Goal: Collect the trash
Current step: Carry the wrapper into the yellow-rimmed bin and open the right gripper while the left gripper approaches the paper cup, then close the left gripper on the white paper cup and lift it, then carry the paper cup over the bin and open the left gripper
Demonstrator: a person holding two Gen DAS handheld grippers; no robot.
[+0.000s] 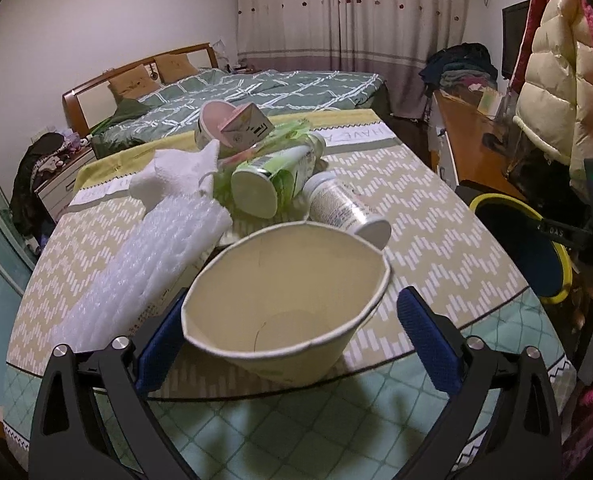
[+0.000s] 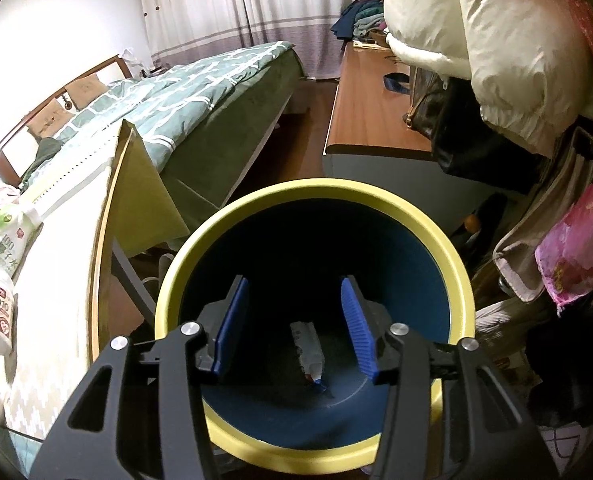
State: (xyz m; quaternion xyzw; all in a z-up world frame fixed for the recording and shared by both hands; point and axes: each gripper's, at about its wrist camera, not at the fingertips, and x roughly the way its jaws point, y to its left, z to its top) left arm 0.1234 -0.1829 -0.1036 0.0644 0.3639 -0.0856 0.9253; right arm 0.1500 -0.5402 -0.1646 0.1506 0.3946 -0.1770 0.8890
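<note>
My left gripper (image 1: pixel 288 328) is open, its blue pads on either side of a crumpled cream paper cup (image 1: pixel 284 304) lying on the table near the front edge; the pads stand apart from it. Behind the cup lie a white pill bottle (image 1: pixel 344 208), a green-labelled bottle (image 1: pixel 276 172), white bubble wrap (image 1: pixel 148 264), a tissue (image 1: pixel 176 172) and a pink carton (image 1: pixel 244 128). My right gripper (image 2: pixel 294 332) is open and empty over the mouth of a yellow-rimmed blue bin (image 2: pixel 316 200). A crumpled wrapper (image 2: pixel 308 352) lies on the bin's bottom.
The table (image 1: pixel 436 240) has a chevron cloth. The bin (image 1: pixel 516 248) stands off its right edge. A bed (image 1: pixel 264 88) is behind, a wooden desk (image 2: pixel 368 112) at right, with coats (image 2: pixel 496 40) hanging over it.
</note>
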